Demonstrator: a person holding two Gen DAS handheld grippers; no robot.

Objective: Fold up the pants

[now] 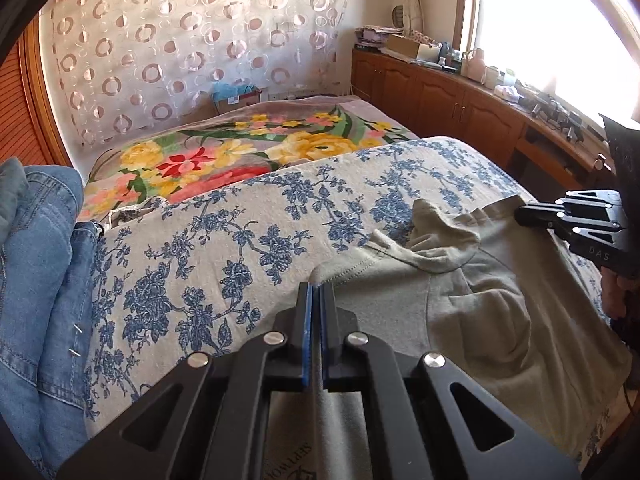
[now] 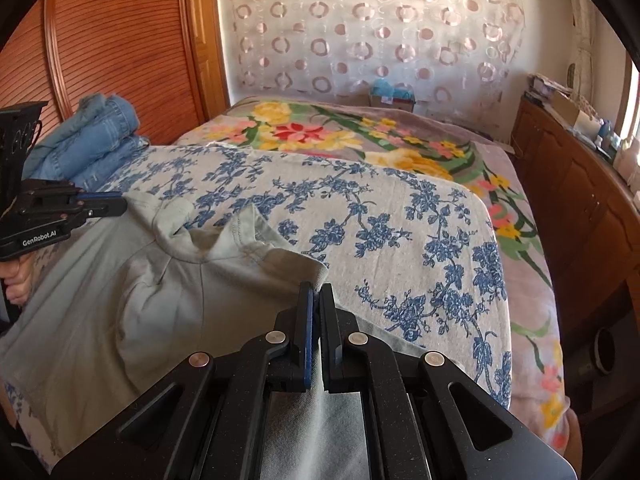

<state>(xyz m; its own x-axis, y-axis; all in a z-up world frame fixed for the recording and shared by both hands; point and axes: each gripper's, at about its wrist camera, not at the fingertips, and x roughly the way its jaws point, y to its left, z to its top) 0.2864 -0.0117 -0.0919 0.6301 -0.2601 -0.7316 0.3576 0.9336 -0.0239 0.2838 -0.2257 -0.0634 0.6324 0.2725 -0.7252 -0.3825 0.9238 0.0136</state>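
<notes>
Pale grey-green pants (image 1: 480, 300) lie spread on the blue-flowered sheet (image 1: 224, 248) of a bed, their top edge rumpled. In the left wrist view my left gripper (image 1: 318, 284) is shut on the left corner of that edge, with cloth pinched between the blue pads. At the right of that view my right gripper (image 1: 524, 214) grips the other corner. In the right wrist view the pants (image 2: 140, 300) stretch to the left. There my right gripper (image 2: 318, 288) is shut on the cloth's near corner, and my left gripper (image 2: 120, 204) holds the far corner.
A pile of folded jeans (image 1: 40, 260) (image 2: 92, 140) sits at the bed's left edge by a wooden wardrobe door (image 2: 100, 40). A bright flowered blanket (image 1: 224, 156) covers the bed's far half. A cluttered wooden cabinet (image 1: 460, 96) runs under the window on the right.
</notes>
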